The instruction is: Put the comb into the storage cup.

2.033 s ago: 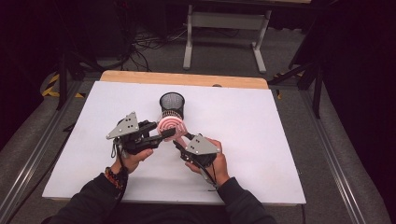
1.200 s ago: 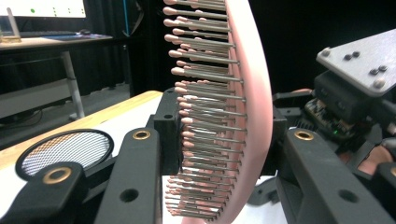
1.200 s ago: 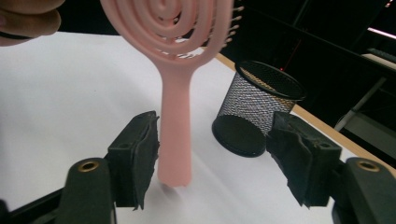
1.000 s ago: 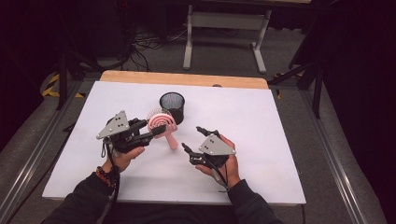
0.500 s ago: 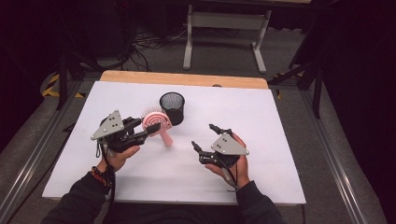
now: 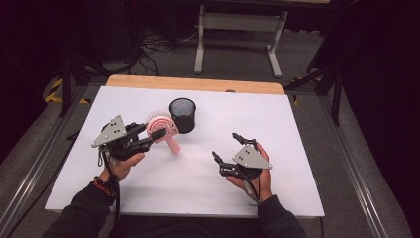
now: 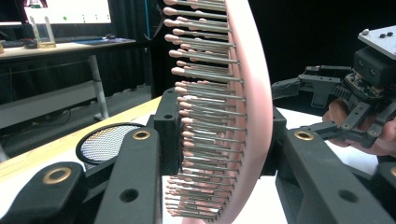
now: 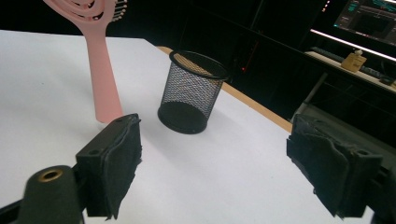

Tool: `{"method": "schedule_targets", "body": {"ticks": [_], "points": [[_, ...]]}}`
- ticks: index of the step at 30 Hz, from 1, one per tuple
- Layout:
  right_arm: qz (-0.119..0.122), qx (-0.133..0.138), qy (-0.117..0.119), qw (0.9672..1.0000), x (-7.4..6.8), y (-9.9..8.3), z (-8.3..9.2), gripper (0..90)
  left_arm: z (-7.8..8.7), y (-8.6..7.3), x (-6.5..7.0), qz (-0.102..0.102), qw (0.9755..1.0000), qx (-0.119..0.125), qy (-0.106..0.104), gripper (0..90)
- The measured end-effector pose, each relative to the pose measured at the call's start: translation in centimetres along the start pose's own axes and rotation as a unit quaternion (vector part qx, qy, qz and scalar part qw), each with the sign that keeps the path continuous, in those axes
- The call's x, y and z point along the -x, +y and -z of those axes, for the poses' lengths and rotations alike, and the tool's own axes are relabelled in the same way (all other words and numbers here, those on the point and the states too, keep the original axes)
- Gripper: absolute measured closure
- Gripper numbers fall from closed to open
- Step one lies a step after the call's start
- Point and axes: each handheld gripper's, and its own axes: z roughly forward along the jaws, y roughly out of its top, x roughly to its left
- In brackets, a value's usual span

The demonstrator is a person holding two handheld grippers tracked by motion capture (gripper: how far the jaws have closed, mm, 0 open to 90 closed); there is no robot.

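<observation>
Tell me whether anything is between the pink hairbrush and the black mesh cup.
Nothing visible. The left gripper holds the pink hairbrush by its head beside the mesh cup, handle down. The right gripper is open, off to the side.

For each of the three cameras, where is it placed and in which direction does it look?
High view: above the person's side, looking forward and down on the table; both forearms, left claw, right claw.
Left gripper view: rides the left claw, facing across the table; its jaws clamp the pink hairbrush.
Right gripper view: rides the right claw, facing the mesh cup; its jaws stand apart.
All three share the hairbrush and mesh cup.
</observation>
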Motion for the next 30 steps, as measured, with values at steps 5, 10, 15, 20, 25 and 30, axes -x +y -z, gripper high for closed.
{"method": "schedule_targets", "body": {"ticks": [5,10,15,20,25,30], "points": [[-0.002,-0.004,-0.006,1.0000,0.5,-0.4,0.4,17.6,0.1,0.0,-0.2,0.001,1.0000,0.000,0.002,63.2],[-0.004,-0.007,-0.010,0.9999,0.8,-0.7,0.8,16.4,0.3,0.1,-0.3,0.000,1.0000,0.000,0.004,63.2],[-0.006,-0.009,-0.017,0.9998,1.2,-1.2,1.3,14.0,0.5,0.2,-0.5,0.002,1.0000,-0.001,0.007,63.2],[-0.012,-0.010,-0.022,0.9996,1.5,-1.6,1.7,12.9,0.7,0.2,-0.7,0.001,0.9999,0.003,0.010,63.2],[-0.016,-0.014,-0.038,0.9990,1.8,-2.0,1.9,11.2,0.9,0.3,-0.8,0.001,0.9999,0.004,0.013,63.2],[-0.018,-0.019,-0.056,0.9981,1.9,-2.4,2.1,7.5,1.0,0.4,-0.9,0.001,0.9999,0.004,0.013,63.2]]}}
